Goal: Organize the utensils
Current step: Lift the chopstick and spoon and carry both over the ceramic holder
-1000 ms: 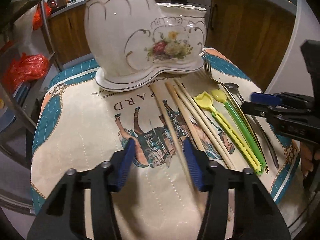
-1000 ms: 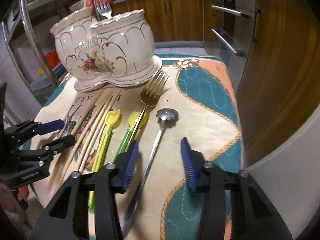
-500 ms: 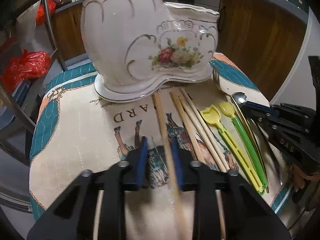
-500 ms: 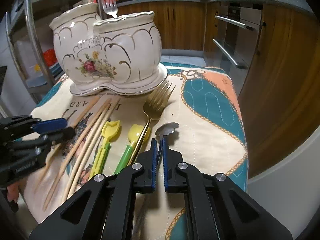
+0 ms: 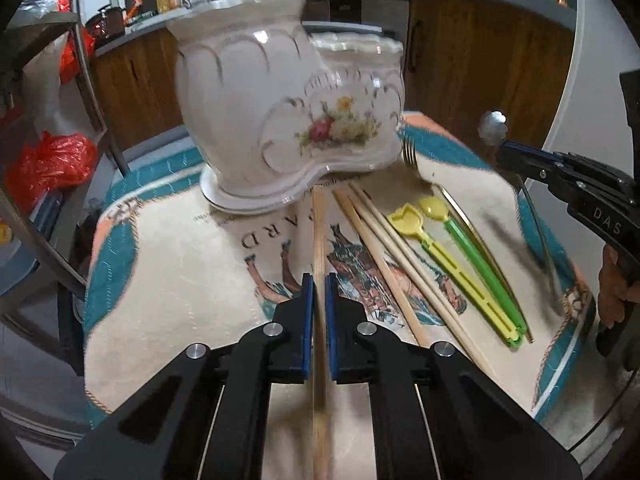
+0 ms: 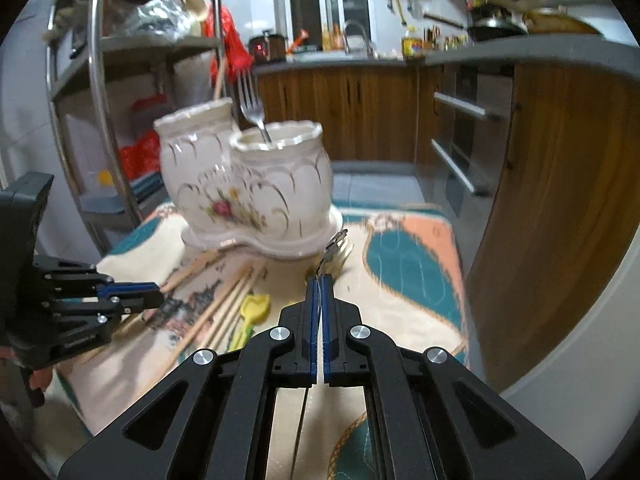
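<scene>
My left gripper [image 5: 319, 280] is shut on one wooden chopstick [image 5: 319, 232], whose tip points at the white flowered ceramic holder [image 5: 288, 112]. Three more chopsticks [image 5: 384, 248], a yellow utensil [image 5: 432, 248], a green utensil [image 5: 476, 256] and a gold fork [image 5: 410, 152] lie on the cloth. My right gripper [image 6: 319, 280] is shut on the handle of a silver spoon [image 6: 334, 246], lifted above the gold fork [image 6: 344, 254]. In the right wrist view the holder [image 6: 248, 184] has a silver fork [image 6: 252, 104] standing in its near cup.
A patterned cloth [image 5: 168, 264] covers the small table. A metal shelf rack [image 6: 100, 92] with red bags stands to the left. Wooden cabinets [image 6: 560, 184] and oven handles rise close on the right. A hand [image 5: 616, 300] holds the right gripper's grip.
Both grippers went from open to shut, the left on a chopstick and the right on the spoon handle. The spoon has come up off the cloth, and the right gripper has tilted upward.
</scene>
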Motion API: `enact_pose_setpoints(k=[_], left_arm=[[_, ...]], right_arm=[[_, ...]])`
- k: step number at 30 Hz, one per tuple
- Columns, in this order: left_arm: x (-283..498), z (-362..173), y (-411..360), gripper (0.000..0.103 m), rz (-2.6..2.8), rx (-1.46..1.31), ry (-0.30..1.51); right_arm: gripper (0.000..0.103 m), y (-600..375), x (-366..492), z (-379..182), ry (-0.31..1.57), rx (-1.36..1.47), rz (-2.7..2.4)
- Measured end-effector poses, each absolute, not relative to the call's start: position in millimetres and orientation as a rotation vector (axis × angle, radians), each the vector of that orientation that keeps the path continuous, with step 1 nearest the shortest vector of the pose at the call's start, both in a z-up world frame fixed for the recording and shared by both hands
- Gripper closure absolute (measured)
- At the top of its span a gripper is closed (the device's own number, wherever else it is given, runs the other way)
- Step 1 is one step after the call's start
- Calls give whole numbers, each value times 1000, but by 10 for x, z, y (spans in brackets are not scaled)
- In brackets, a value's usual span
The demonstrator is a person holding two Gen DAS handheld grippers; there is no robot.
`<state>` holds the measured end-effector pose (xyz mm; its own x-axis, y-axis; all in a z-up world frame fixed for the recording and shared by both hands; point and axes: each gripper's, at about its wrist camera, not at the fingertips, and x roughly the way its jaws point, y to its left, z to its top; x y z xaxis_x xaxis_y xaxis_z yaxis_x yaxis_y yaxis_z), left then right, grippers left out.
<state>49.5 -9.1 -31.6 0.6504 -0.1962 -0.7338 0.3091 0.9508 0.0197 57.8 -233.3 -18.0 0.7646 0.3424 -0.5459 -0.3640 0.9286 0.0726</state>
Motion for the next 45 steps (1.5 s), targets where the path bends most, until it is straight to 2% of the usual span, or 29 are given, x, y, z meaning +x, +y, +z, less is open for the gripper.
enact_pose_setpoints(k=[10,16,22,35,40,45], left_arm=[[173,209,23,97,-337,115,509],[160,410,127,97,-319,58,423],[210,625,242,97,-308,14,339],[848,1342,464,97,-288,-157,170],[1177,1443,367,97,-249,-167,116],[1531,1320,289,97,-234,-185,100]], right_arm=[[100,-2329,330,137,400,-27,402],[100,-2270,266,357,253,-46,368],[100,-2226,377,579,190,-50,357],[100,-2120,751,1196,58,9,395],[100,-2093,967,1213,46,54,394],[100,-2086,1179,1056,73,106,376]])
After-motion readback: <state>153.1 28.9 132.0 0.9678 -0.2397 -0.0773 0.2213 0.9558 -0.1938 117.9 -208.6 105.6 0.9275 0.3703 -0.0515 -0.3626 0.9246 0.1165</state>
